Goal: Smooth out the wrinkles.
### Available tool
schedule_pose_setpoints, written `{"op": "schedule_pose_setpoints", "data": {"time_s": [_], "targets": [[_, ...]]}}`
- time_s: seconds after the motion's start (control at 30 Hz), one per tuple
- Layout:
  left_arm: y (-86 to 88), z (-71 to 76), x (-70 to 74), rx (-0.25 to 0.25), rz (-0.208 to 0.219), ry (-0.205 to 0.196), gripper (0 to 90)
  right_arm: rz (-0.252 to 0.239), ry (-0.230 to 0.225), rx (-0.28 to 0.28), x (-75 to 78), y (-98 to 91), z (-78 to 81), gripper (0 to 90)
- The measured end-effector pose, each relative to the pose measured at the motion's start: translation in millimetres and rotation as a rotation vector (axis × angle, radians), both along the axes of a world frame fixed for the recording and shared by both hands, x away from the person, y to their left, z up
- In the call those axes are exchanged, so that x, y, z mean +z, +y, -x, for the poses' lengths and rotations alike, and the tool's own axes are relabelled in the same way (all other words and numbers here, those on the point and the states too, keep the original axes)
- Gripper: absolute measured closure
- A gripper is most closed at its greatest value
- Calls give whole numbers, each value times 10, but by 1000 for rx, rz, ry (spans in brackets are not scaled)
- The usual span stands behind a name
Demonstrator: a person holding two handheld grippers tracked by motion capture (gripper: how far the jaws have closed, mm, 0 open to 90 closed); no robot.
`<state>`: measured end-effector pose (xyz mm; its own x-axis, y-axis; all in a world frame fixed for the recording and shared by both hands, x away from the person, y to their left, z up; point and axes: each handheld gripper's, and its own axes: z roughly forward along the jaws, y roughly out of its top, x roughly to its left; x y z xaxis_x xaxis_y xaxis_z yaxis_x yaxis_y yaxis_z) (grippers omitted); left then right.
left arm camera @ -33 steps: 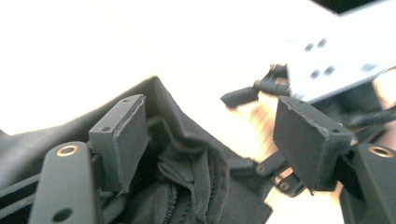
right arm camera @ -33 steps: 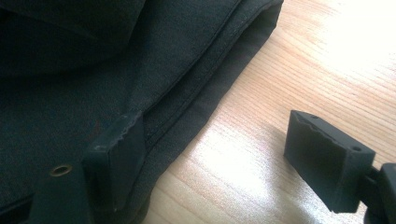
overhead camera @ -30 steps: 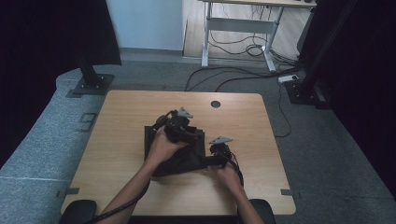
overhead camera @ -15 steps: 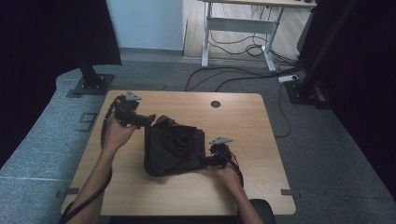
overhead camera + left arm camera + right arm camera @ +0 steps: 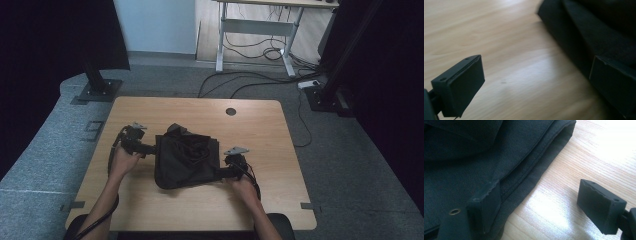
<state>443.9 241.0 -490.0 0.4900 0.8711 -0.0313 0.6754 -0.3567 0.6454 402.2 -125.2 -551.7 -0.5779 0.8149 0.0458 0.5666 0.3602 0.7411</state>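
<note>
A crumpled black garment (image 5: 186, 156) lies at the middle of a light wooden desk (image 5: 150, 210), with a round cable hole (image 5: 230, 111) in the desktop near the far edge. Beyond the desk, cables (image 5: 260, 82) trail across grey carpet toward a white-framed table (image 5: 255, 30), and a black stand base (image 5: 97, 90) sits off the far-left corner.

The person's forearms reach in from the near edge. The left hand (image 5: 122, 160) holds the left gripper (image 5: 149, 149) at the garment's left edge, pointing right; in the left gripper view its jaws stand spread wide, one over bare wood, the other against the dark cloth, gripping nothing. The right hand (image 5: 243, 185) holds the right gripper (image 5: 222, 172) at the garment's near-right corner, pointing left. Its jaws are likewise parted, one resting on the cloth beside a stitched hem (image 5: 534, 157) and a small metal eyelet (image 5: 454, 211), the other over the wood.

No writing or labels can be read.
</note>
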Motion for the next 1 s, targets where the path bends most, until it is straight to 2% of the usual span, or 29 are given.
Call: {"op": "schedule_pose_setpoints", "data": {"time_s": [0.3, 0.4, 0.6, 0.73, 0.83, 0.93, 1.0], "targets": [[-364, 311, 91, -106, 14, -40, 0, -3, -2, -1, -2, 1, 3, 193], [-481, 437, 98, -139, 4, -54, 0, -2, -2, -1, -3, 2, 3, 192], [-744, 708, 97, -214, -52, -89, 0, -2, -6, -1, -6, 1, 5, 192], [-874, 865, 28, -255, -78, -90, 0, -3, -7, -4, -6, 2, 8, 192], [-938, 934, -82, -271, -109, -85, 0, -3, -7, -2, -6, 1, 8, 192], [-931, 930, -179, -262, -89, -64, 0, -4, -7, -2, -7, 1, 9, 192], [-904, 930, -187, -257, -58, -69, 0, -4, -7, 0, -7, -1, 8, 191]]}}
